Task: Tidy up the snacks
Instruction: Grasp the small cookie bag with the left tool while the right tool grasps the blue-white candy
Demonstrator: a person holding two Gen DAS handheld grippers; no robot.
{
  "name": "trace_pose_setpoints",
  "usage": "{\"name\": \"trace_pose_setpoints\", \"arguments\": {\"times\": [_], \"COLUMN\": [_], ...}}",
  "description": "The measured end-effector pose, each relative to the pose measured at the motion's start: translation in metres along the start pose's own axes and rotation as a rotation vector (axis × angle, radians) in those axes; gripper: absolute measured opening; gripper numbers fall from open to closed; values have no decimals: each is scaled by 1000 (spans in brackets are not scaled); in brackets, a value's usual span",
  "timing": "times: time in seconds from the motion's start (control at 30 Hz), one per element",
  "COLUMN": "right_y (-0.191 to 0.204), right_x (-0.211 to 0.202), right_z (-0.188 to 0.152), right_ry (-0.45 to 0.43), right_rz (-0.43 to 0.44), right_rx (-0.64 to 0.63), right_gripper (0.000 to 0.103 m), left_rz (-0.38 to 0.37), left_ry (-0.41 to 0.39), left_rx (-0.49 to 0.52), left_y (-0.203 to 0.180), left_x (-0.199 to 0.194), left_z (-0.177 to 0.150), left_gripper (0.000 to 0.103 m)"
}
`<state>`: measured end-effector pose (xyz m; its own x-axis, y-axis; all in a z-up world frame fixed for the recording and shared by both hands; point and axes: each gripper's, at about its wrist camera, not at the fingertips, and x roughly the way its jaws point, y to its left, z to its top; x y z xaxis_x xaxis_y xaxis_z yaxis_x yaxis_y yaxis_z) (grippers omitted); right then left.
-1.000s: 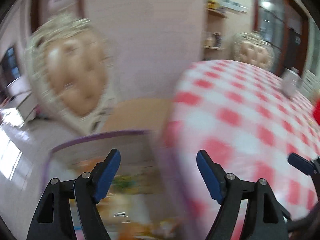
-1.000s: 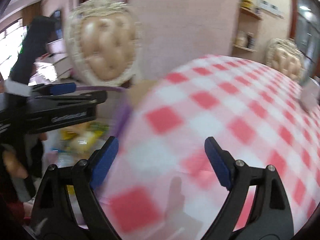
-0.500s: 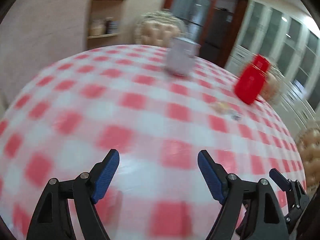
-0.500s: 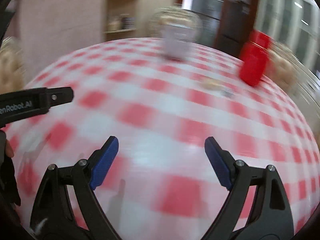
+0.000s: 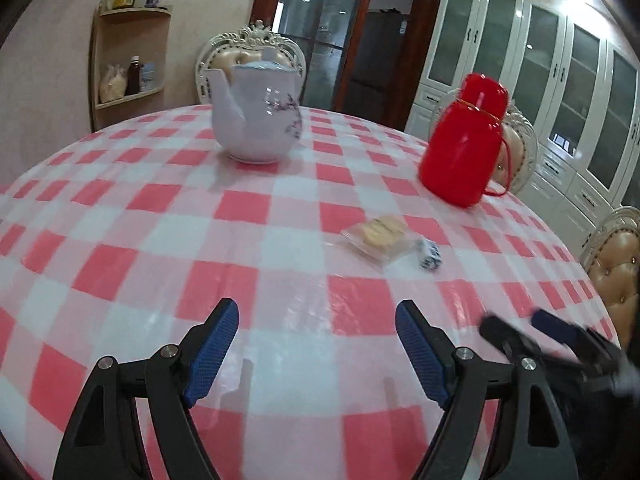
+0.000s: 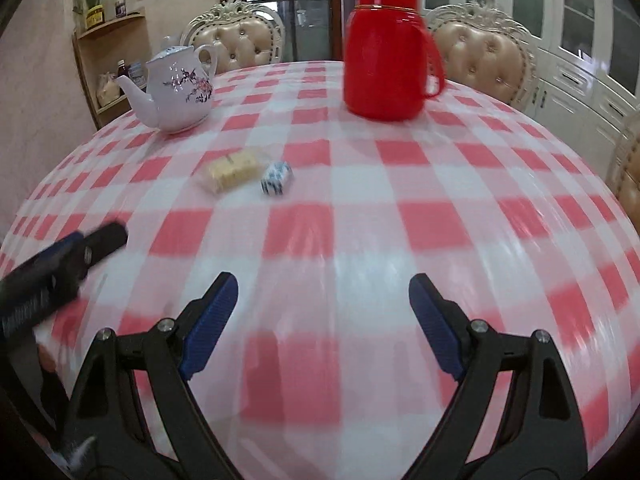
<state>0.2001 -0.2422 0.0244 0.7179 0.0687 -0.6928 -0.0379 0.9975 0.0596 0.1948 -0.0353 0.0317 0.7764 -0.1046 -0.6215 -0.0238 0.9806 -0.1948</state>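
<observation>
A clear pack of pale biscuits [image 5: 379, 236] [image 6: 233, 169] lies mid-table on the red-and-white checked cloth [image 5: 240, 208]. A small blue-and-white wrapped candy [image 5: 429, 255] [image 6: 276, 177] rests right beside it. My left gripper [image 5: 316, 344] hovers over the near part of the table, open and empty, well short of both snacks. My right gripper [image 6: 323, 312] is also empty; its jaws are closing a little but stand wide apart. Each gripper shows at the edge of the other's view: the right gripper [image 5: 540, 332] and the left gripper [image 6: 72, 256].
A white flowered teapot [image 5: 256, 112] [image 6: 176, 88] stands at the back left and a red thermos jug [image 5: 466, 140] [image 6: 384, 44] at the back right. Padded chairs [image 6: 484, 52] ring the table; a corner shelf [image 5: 128, 56] and white cabinets [image 5: 560, 80] line the walls.
Both views have swung from a chair and a purple-edged box at the table's left edge to the table's middle. The snacks, teapot and thermos have come into sight, and both grippers stayed empty.
</observation>
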Motion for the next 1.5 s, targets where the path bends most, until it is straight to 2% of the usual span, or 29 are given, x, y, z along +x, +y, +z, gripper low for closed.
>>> {"name": "trace_pose_setpoints", "arguments": {"times": [0.1, 0.23, 0.3, 0.43, 0.53, 0.57, 0.6, 0.63, 0.77, 0.83, 0.9, 1.07, 1.17, 1.27, 1.37, 1.4, 1.43, 1.47, 1.5], "right_y": [16, 32, 32, 27, 30, 31, 32, 31, 12, 4, -5, -27, -24, -23, -21, -21, -20, -18, -18], "right_x": [29, 61, 74, 95, 98, 98, 97, 95, 62, 42, 21, -10, -17, -15, -14, -14, -13, -12, -12], "right_z": [21, 42, 50, 60, 60, 60, 59, 59, 49, 38, 21, -12, -13, -12, -11, -12, -12, -11, -11], "right_ry": [18, 51, 68, 120, 132, 130, 127, 123, 68, 43, 25, -6, -27, -22, -19, -16, -11, -8, -7], "right_rz": [35, 12, -11, -6, -10, -15, -4, 4, 67, 75, 84, 63, 50, 66, 69, 69, 71, 72, 73], "right_rx": [-9, -43, -41, -20, -45, -57, -61, -62, 31, 57, 77, 148, 137, 150, 145, 142, 138, 135, 134], "right_gripper": [74, 67, 56, 55, 48, 42, 26, 23, 23, 23, 23, 23, 23, 23, 23, 23, 23, 23, 23], "left_rz": [-4, 4, -6, -2, 1, 1, 2, 1, -41, -53, -58, -74, -83, -100, -134, -144, -172, -194, -220], "left_ry": [-7, -9, -2, 0, 5, 10, 14, 18, 18, 19, 50, 155, 213, 204, 234, 254, 242, 247, 253], "left_rx": [-33, -46, -48, -30, -18, -6, 6, 23, 79, 144, 224, 350, 388, 422, 494, 513, 523, 525, 520], "left_y": [10, 14, 13, 9, 7, 5, 3, 0, -9, -18, -30, -50, -57, -67, -83, -87, -88, -88, -88], "left_x": [-1, -1, 1, 2, 3, 4, 5, 6, 11, 20, 41, 98, 128, 142, 155, 158, 154, 152, 150], "left_z": [3, 5, 5, 4, 3, 3, 2, 2, 5, 13, 26, 49, 58, 68, 67, 65, 65, 64, 64], "left_gripper": [81, 81, 81, 81, 81, 81, 81, 81, 81, 81, 82, 82, 82, 82, 82, 80, 68, 48, 38]}}
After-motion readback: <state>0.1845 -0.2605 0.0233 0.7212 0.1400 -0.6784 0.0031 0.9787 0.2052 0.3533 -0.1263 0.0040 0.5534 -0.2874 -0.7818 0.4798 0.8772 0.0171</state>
